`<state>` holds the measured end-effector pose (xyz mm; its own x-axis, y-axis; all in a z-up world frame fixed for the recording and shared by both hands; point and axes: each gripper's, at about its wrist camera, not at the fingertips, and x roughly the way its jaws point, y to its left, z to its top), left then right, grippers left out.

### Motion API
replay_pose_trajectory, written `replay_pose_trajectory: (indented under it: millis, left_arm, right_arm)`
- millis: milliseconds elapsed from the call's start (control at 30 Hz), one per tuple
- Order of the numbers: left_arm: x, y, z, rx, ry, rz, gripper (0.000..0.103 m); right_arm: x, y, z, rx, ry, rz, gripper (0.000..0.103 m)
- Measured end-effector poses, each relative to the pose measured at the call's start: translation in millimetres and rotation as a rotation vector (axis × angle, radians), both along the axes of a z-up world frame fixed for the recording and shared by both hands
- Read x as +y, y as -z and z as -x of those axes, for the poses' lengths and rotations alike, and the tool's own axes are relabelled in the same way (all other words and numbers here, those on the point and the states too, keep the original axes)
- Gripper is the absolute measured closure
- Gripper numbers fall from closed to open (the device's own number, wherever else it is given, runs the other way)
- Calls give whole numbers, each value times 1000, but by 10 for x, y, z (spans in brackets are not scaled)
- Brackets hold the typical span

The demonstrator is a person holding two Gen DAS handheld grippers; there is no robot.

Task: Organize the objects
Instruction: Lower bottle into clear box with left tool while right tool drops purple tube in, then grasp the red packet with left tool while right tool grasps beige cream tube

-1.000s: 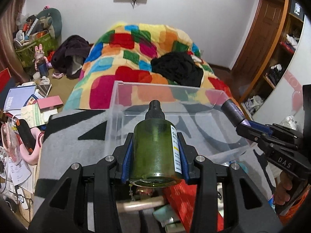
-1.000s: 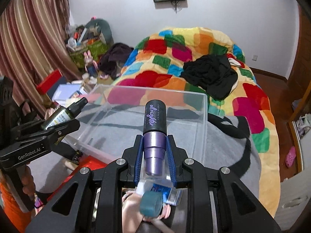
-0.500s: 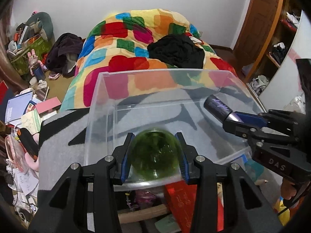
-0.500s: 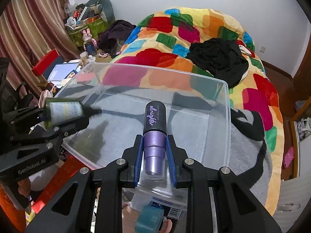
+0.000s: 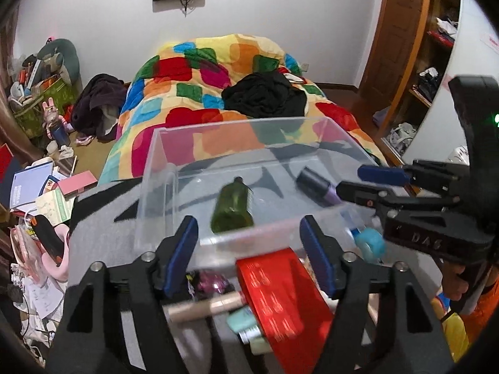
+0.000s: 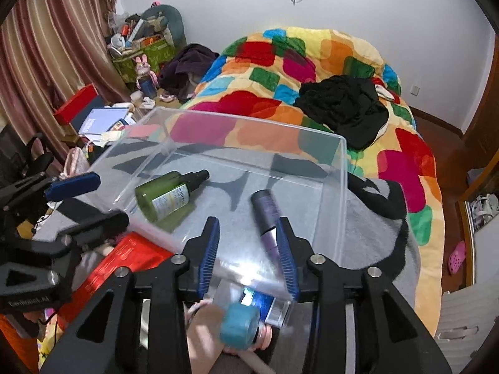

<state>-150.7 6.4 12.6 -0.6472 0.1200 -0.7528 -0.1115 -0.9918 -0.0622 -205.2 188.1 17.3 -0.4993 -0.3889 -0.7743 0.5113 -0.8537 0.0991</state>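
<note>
A clear plastic bin stands on a grey blanket. On its floor lie a green spray bottle and, to its right, a purple bottle with a dark cap. My left gripper hovers over the bin's near wall, jaws opening, nothing between the pads. My right gripper is also opening at the near right side. The purple bottle's lower end shows just beside its right pad, with no grip on it.
Under the grippers, in front of the bin, lie a red box, a teal-capped tube and other cosmetics. Behind is a bed with a multicoloured duvet and black clothes. Floor clutter fills the left; a wardrobe stands right.
Both grippers have gone from shut to open. The green bottle left my left gripper and the purple one my right; both now lie in the bin. The left gripper has drawn back.
</note>
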Motion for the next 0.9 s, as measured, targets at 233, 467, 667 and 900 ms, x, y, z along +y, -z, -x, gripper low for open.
replay_pose_trajectory:
  millis: [233, 467, 667, 900]
  left_arm:
    - [171, 119, -265, -15, 40, 5, 22]
    - [328, 334, -470, -29, 61, 90, 20]
    - [149, 427, -595, -34, 21, 101, 20]
    - [-33, 554, -669, -72, 6, 81, 27]
  right_arm:
    - [222, -63, -374, 52, 10, 21, 51]
    - [334, 132, -685, -5, -10, 47, 47]
    - [289, 341, -887, -55, -49, 54, 47]
    - [301, 591, -885, -138, -50, 77, 47]
